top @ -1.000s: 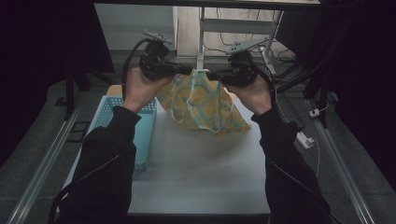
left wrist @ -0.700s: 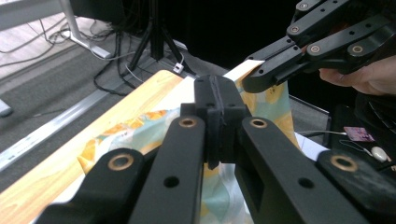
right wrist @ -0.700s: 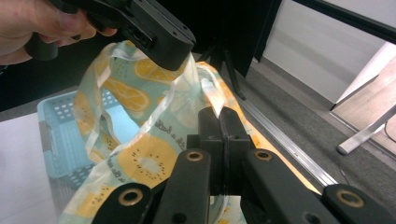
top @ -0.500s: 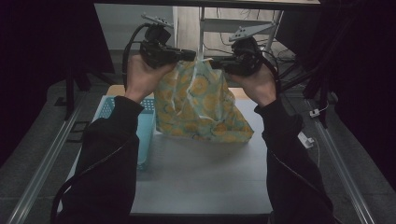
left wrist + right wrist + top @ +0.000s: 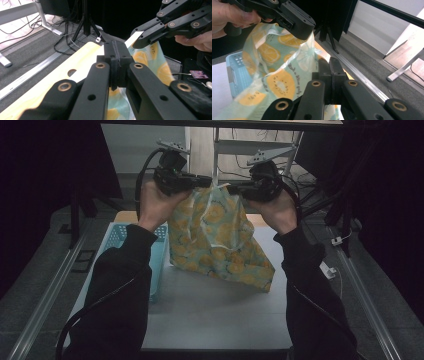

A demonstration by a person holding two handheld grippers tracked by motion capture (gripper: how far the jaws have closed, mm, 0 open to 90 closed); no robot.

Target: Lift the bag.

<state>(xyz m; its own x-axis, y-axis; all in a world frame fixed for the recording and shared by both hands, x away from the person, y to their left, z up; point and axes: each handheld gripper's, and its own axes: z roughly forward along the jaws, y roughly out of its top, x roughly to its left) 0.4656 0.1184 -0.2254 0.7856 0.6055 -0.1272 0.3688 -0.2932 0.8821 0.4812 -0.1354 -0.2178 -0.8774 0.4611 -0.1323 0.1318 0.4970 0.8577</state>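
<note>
Cloth [image 5: 220,240] lifted higher, white table [image 5: 215,315], grey floor [image 5: 30,285]

I am holding up a thin cloth bag [image 5: 217,240], pale mint green and printed all over with yellow-orange citrus slices, some with dark seeds, plus lines of small dark lettering. It is hanging by its top edge, which is stretching between my left tongs [image 5: 202,182] and my right tongs [image 5: 239,190], both clamped tight on the fabric. The top hem is showing a lighter band in my right gripper view [image 5: 294,58]. The cloth is draping downward in soft folds and widening toward the bottom, where its lower right corner is resting on the white tabletop [image 5: 215,315].
</note>
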